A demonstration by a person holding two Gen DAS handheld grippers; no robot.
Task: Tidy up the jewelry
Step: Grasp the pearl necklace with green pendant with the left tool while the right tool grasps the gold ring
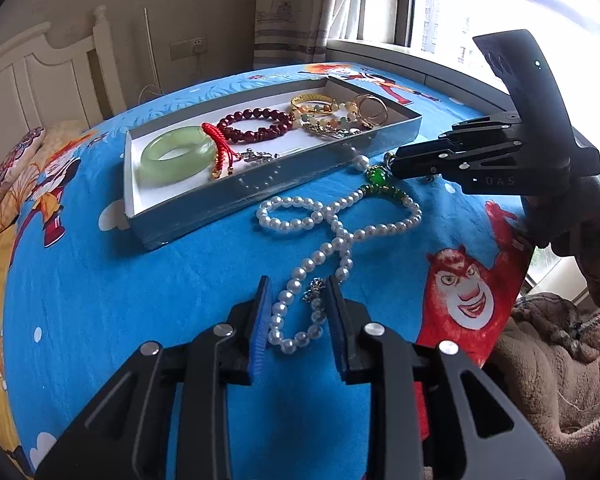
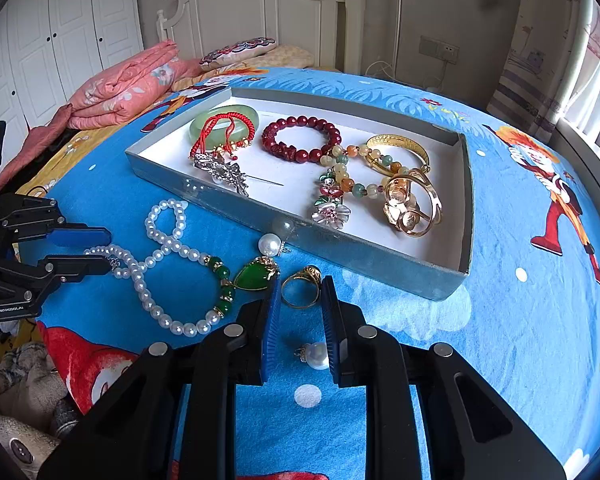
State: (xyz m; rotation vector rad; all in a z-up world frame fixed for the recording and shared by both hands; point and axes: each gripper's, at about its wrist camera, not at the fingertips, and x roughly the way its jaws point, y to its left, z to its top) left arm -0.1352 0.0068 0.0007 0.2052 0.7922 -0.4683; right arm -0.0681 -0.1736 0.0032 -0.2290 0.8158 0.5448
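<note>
Blue cartoon-print bedsheet (image 1: 100, 300) underneath everything, with a shallow grey tray (image 1: 260, 196) set on it. Inside the tray, on the white floor: pale green jade bangle (image 1: 178, 152) at one end, red cord bracelet (image 1: 220, 148) draped across it, dark red bead bracelet (image 1: 256, 122) next along. Then gold bangle (image 1: 312, 102), a multicoloured bead strand (image 2: 356, 176), a silver brooch (image 2: 224, 172) with a long pin, an enamel flower brooch (image 2: 332, 212), and a gold ornament (image 2: 412, 204) of interlocked hoops toward the other end.

Outside the tray, just beside its near wall: pearl necklace (image 1: 340, 236) sprawled on the sheet in a loose figure-eight. Green beads and a green pendant (image 2: 256, 276) at one end of it, and a large single pearl (image 2: 269, 245) close against the tray wall.

Left gripper (image 1: 298, 284) clenched on the clasp end of the necklace, blue pads pressing the doubled strand from both sides, rest of the strand flat on the sheet.

Right gripper (image 2: 300, 280) pinching a gold ring (image 2: 300, 288) between its fingertips, right next to the pendant. Ring upright, on the sheet or just above it; cannot tell which.

Loose pearl earring (image 2: 316, 355) lying on the sheet between the right fingers, behind the ring. Folded pink quilt (image 2: 124, 84) well apart, near the headboard.
</note>
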